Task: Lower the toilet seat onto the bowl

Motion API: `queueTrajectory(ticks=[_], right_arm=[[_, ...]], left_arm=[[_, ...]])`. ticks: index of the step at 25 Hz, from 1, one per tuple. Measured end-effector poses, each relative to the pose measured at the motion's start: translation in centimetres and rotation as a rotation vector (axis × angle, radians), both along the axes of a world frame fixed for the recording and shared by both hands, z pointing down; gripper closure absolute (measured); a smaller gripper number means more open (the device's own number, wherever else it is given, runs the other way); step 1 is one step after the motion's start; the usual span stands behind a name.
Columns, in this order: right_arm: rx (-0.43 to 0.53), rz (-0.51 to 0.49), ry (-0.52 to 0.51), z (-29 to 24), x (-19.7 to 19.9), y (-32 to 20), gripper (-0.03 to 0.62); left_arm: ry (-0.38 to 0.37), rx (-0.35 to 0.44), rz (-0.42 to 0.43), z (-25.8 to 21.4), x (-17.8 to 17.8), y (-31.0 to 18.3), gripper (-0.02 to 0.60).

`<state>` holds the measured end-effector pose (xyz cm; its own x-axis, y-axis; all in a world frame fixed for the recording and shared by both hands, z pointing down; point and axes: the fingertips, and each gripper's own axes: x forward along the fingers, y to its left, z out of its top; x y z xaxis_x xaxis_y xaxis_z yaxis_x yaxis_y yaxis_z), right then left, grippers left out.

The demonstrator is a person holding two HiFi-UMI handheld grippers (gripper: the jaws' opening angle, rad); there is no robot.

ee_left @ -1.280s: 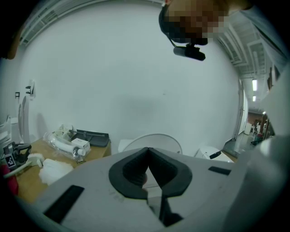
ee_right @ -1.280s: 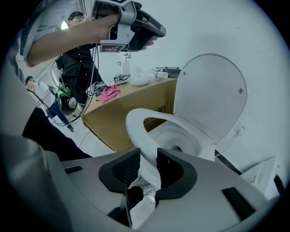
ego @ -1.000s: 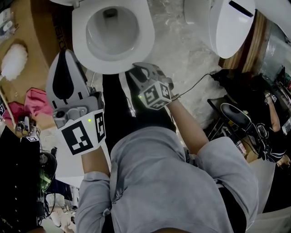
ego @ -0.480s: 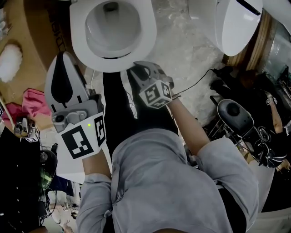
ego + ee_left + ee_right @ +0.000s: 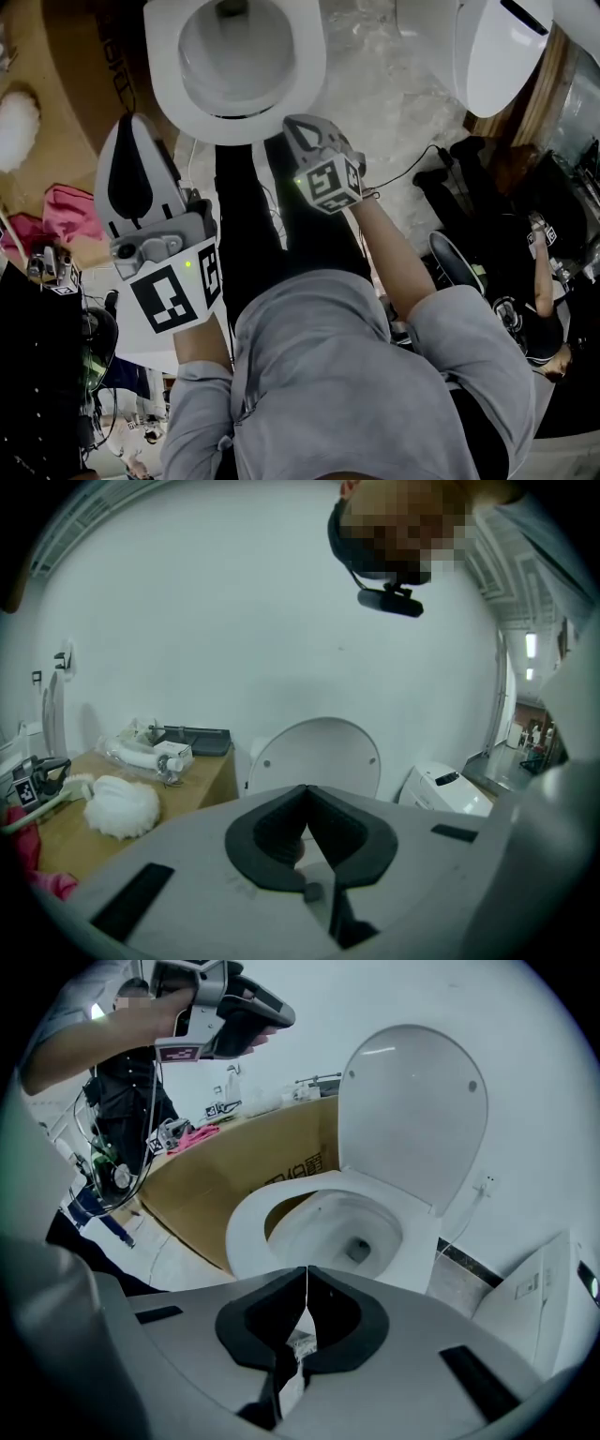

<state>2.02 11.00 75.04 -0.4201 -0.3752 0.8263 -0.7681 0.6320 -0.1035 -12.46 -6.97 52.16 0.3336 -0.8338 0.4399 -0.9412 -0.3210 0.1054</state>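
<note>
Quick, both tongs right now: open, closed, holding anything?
Left tongs: closed, tips together, nothing held.
Right tongs: have just closed, tips together, nothing held.

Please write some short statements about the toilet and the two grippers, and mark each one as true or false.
1. The toilet lid stands upright. True.
2. The toilet seat leans against the lid. False: it lies flat on the bowl.
3. The right gripper has its jaws together. True; they have just closed, with nothing between them.
4. The left gripper grips the seat. False: its jaws are together on nothing, and it does not touch the seat.
5. A fluffy white duster lies on the cardboard box. True.
</note>
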Motion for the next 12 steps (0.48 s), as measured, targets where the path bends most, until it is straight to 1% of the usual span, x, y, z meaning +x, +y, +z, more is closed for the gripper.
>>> queueTrajectory(ticks=[6,12], right_arm=[[-0.005,0.014,0.006,-0.5,0.6,-0.2,0.592],[-0.006,0.018,-0.007,-2.6,0.5,-0.4,0.594]], left_arm=[[0.002,-0.006,-0.008,0.3,0.0,-0.2,0.581],[-0.002,0.017,-0.018,-2.1,0.0,-0.8,0.581]])
